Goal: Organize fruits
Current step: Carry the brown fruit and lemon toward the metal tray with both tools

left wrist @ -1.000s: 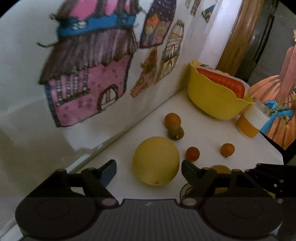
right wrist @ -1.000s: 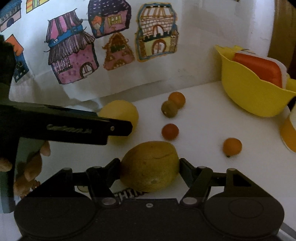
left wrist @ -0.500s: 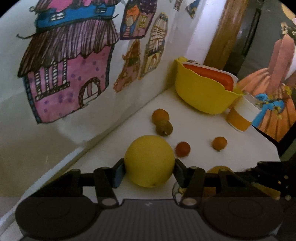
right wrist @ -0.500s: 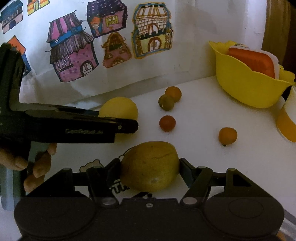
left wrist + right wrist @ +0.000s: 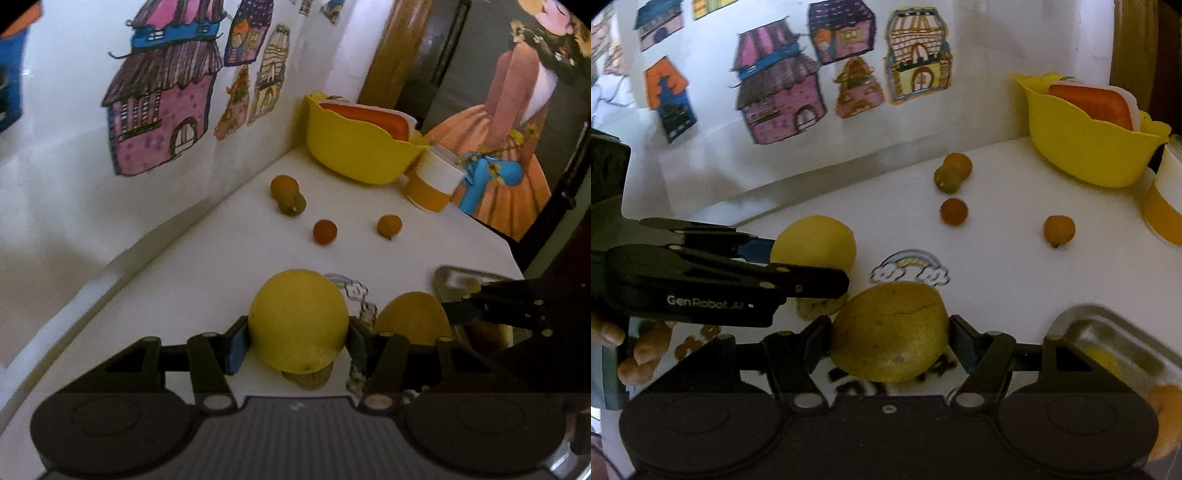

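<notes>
I'm holding the round yellow fruit [image 5: 297,320] with my left gripper [image 5: 295,341], jaws closing on its sides, lifted just above the white tabletop [image 5: 229,266]. My right gripper [image 5: 890,341] is clamping the greenish-yellow fruit [image 5: 890,332], its long axis lying across the jaws, just beside a metal tray [image 5: 1108,332].

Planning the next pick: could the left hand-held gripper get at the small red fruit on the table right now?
Probably not yet: the left hand-held gripper is shut on the yellow fruit. The table up to the small red fruit looks bare.
</notes>
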`<state>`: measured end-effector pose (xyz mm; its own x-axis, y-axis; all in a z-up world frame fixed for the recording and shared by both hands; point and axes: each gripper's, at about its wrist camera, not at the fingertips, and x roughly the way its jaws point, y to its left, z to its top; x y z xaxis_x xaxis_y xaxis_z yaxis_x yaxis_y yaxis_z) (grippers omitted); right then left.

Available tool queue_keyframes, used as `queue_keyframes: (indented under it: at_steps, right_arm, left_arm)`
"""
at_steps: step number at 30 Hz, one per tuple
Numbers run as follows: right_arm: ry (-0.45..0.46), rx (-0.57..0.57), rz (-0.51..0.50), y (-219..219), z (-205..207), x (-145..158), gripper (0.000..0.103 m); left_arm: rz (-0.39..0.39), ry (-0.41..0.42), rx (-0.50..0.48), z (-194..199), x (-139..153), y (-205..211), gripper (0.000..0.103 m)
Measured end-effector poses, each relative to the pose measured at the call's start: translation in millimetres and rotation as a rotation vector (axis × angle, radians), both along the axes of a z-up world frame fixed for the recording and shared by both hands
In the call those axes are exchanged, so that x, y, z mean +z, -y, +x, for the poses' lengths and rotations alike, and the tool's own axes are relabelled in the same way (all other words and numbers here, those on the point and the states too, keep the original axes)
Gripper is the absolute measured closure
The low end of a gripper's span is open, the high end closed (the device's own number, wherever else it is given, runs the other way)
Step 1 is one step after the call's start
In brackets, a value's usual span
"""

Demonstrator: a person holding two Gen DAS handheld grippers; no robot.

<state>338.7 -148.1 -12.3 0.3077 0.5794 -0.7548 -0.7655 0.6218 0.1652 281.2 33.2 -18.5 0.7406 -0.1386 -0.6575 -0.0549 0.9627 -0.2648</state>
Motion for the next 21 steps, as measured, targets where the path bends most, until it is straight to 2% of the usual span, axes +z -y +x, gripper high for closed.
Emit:
queue_keyframes:
  at_steps: [4,12,21]
  right_arm:
    - [0.0,0.001,0.015,3.6,-18.7,1.9,0.033]
    - [-0.004,-0.069,0.095,23.6,-63.6,2.3,0.033]
    - [-0.009,-0.149,0.2,47.6,-101.7,6.7,0.033]
  left_arm:
    - [-0.004,0.0,-0.032,-19.6,1.4,-0.1,0.044]
    - [-0.033,0.006,-0.077,-58.1,2.4,-4.3,0.044]
    - [-0.069,-0.01,-0.08,-87.7,6.1,-2.5,0.044]
